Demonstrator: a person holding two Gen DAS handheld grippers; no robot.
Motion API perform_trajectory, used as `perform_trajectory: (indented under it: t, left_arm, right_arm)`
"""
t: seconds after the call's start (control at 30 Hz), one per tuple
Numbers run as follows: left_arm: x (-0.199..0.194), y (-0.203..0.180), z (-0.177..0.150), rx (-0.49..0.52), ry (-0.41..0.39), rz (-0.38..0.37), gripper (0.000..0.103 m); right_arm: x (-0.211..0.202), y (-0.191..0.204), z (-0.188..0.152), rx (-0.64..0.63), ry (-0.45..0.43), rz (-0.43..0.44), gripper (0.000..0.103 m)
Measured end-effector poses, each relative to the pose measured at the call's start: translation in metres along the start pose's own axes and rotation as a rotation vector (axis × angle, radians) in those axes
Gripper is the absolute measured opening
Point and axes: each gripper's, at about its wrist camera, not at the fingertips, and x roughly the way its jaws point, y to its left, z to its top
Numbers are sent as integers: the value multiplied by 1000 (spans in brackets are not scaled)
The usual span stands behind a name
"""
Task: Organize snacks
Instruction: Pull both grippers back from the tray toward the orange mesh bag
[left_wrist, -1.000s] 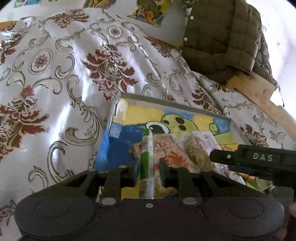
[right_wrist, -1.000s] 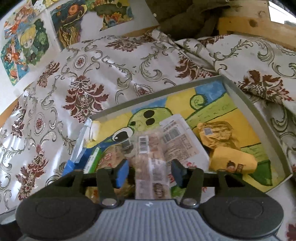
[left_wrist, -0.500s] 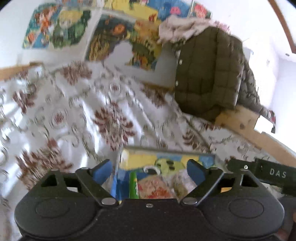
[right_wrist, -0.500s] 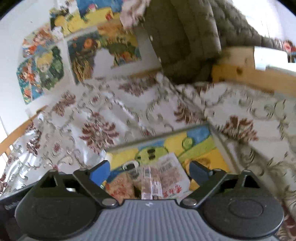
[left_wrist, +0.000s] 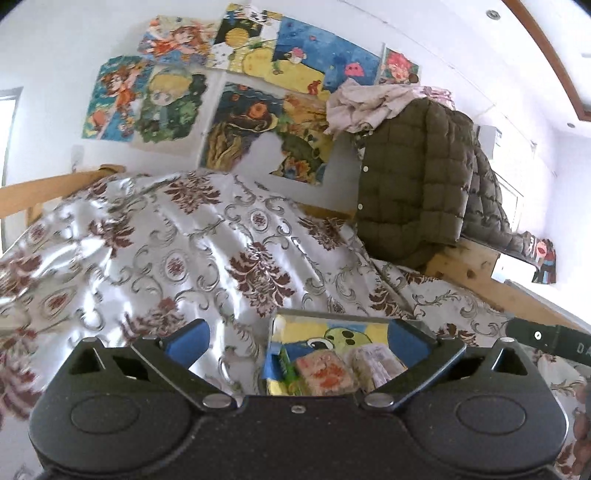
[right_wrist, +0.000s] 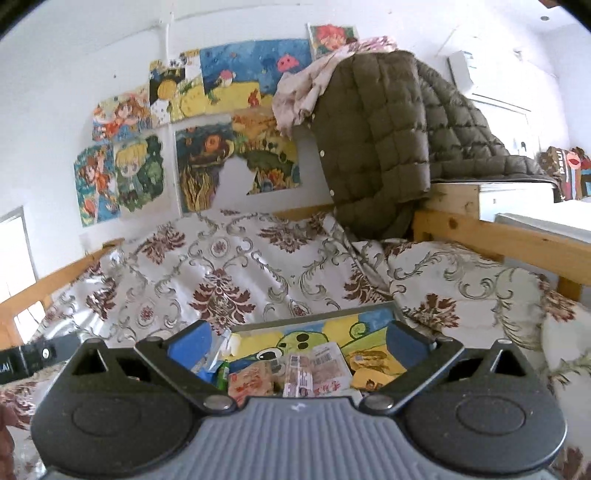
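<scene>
We hold 2 hand-held grippers above a bed draped in a shiny white cloth with dark red floral medallions (left_wrist: 207, 258). Our left hand-held gripper (left_wrist: 295, 338) has just been spreading its jaws; they now stand wide apart, released, with nothing between the blue pads (left_wrist: 186, 339). Our right hand-held gripper (right_wrist: 297, 338) has likewise just been spreading its jaws and is released, gripping nothing.

The snacks lie below and ahead of both, inside a shallow grey-rimmed tray with a painted green cartoon figure on yellow and blue (right_wrist: 317, 317) that rests on the cloth. In it we see a slim green wrapped stick (left_wrist: 286, 367) at the left, a clear packet with orange-red print (left_wrist: 325, 374) just beside it, pale packets with barcodes (right_wrist: 314, 369) in the middle, and yellow-brown wrapped pieces (right_wrist: 369, 363) to the right.

A quilted olive-green jacket (right_wrist: 373, 140) hangs over a wooden frame behind, and colourful paintings (left_wrist: 236, 92) cover the white wall.
</scene>
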Motion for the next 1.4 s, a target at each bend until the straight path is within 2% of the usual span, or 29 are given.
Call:
perform_trajectory:
  t: [0.13, 0.23, 0.37, 0.5, 0.63, 0.83, 1.1, 1.4]
  left_arm:
    - [-34, 0, -5, 2, -25, 20, 102]
    - [-55, -2, -14, 17, -14, 45, 102]
    - [-75, -3, -28, 21, 71, 86, 102]
    - [-84, 0, -38, -31, 188, 87, 102]
    - [-94, 5, -52, -28, 224, 136, 102]
    - [-98, 8, -60, -33, 306, 176, 102]
    - [-96, 3, -62, 2, 327, 194, 102]
    - [-83, 14, -61, -59, 366, 218, 102]
  right_arm:
    - [-29, -3, -9, 3, 6, -18, 103]
    - [-49, -4, -19, 9, 17, -33, 103]
    - [-67, -1, -33, 7, 49, -37, 103]
    - [-82, 9, -50, -8, 97, -66, 103]
    - [-89, 19, -63, -23, 145, -95, 103]
    - [-93, 30, -77, -45, 214, -112, 103]
    - [-89, 43, -90, -98, 282, -91, 103]
    - [-77, 61, -98, -130, 310, -26, 103]
